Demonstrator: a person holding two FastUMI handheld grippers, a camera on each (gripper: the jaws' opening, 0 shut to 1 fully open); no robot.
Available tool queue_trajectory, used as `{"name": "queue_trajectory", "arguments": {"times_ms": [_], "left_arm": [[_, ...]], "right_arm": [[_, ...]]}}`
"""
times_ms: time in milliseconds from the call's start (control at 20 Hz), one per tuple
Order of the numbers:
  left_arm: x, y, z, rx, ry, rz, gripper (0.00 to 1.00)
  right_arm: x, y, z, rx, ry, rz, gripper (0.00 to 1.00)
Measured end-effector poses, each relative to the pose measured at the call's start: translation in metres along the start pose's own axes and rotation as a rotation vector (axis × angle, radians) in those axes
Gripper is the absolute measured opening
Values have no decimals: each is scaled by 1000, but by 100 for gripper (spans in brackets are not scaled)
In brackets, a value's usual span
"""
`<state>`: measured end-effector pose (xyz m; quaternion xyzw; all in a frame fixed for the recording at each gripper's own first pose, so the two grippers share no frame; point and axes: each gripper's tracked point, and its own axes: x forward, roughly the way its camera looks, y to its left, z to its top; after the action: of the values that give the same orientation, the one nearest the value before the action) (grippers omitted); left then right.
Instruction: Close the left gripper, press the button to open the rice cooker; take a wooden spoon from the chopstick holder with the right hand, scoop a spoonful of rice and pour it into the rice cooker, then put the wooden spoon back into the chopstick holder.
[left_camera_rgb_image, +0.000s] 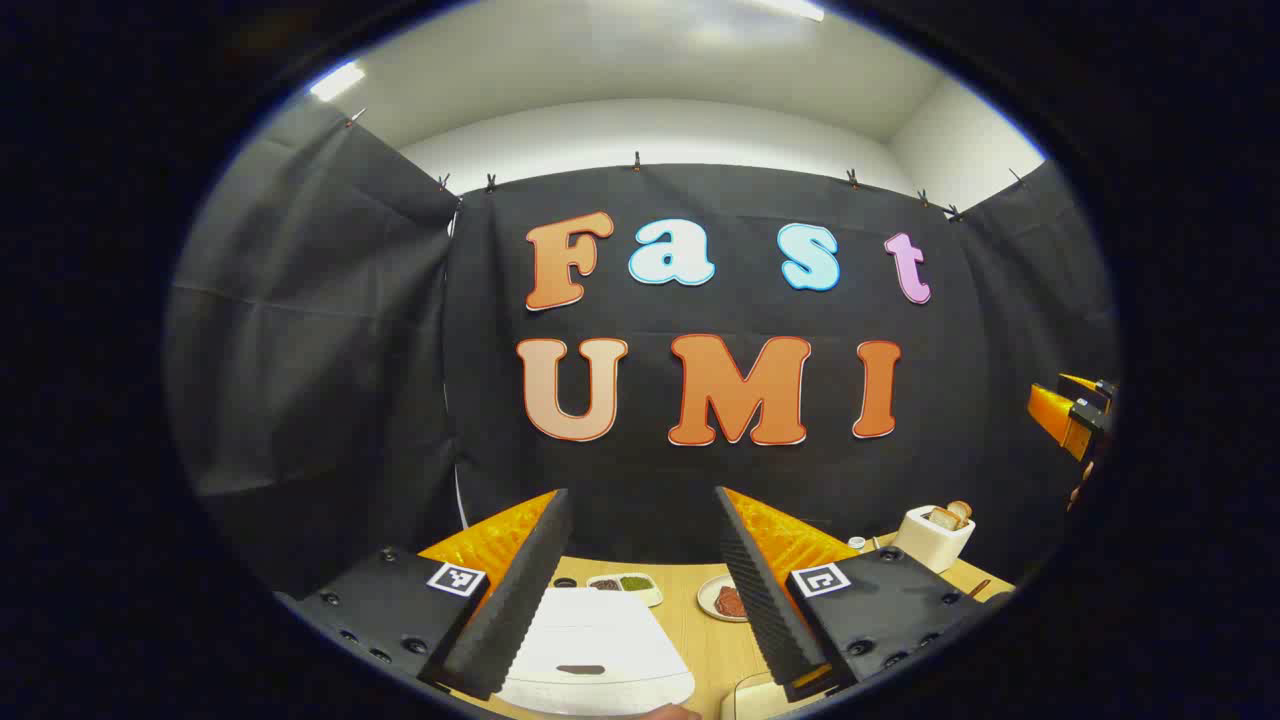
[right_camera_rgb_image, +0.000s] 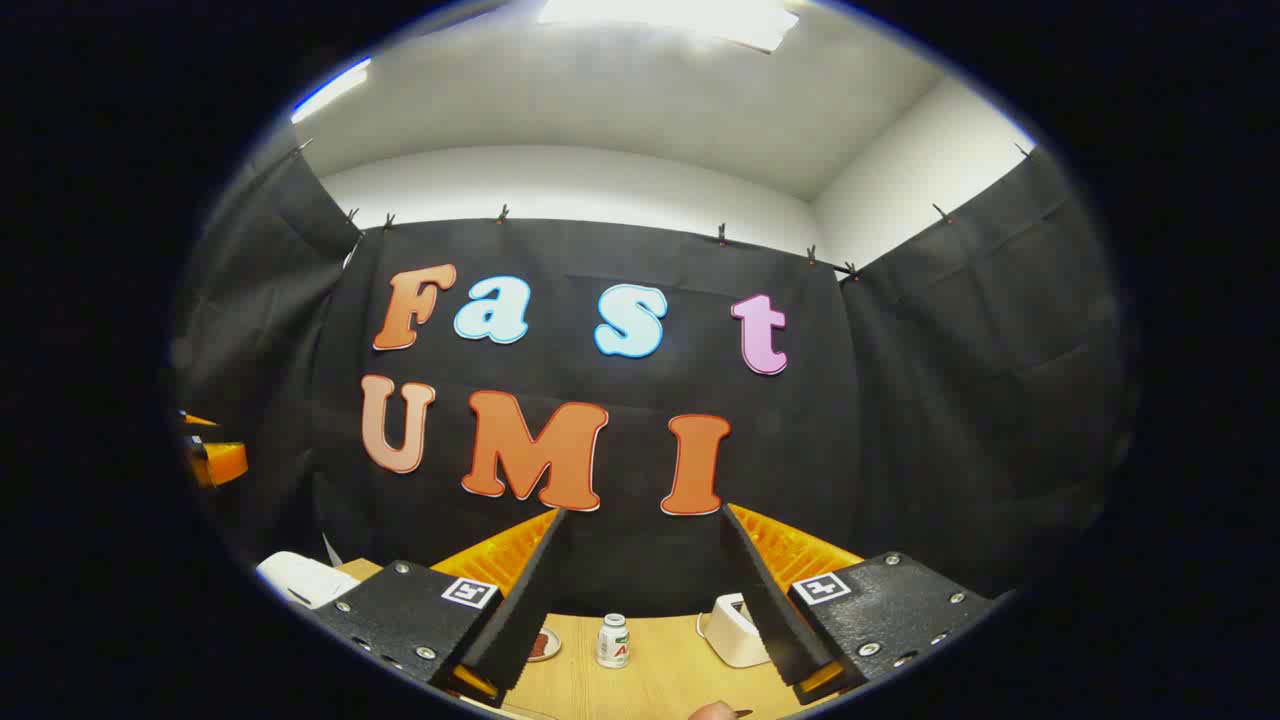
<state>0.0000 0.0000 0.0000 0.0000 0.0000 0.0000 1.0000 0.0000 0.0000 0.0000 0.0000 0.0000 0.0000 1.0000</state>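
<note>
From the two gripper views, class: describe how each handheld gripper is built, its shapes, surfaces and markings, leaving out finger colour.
The left gripper has two long, wedge-shaped fingers with ribbed inner faces, mounted on dark, speckled blocks fastened with screws. Each block carries a small square black-and-white marker. The right gripper is built the same way, with its own square marker on each block.

White rice cooker (left_camera_rgb_image: 592, 650) (dark button), tan wooden table (right_camera_rgb_image: 640, 680), white toaster (left_camera_rgb_image: 932, 537)

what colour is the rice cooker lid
White, with a small dark slot near its front edge. The rice cooker lid shows best in the left gripper view.
</note>
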Motion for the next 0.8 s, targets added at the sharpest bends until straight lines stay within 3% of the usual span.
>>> {"name": "queue_trajectory", "arguments": {"times_ms": [300, 800], "left_arm": [[-7, 8, 21, 5, -61, 50, 95], [-7, -5, 22, 57, -12, 93, 96]], "right_arm": [[-1, 6, 16, -38, -35, 47, 96], [6, -1, 3, -30, -2, 104, 96]]}}
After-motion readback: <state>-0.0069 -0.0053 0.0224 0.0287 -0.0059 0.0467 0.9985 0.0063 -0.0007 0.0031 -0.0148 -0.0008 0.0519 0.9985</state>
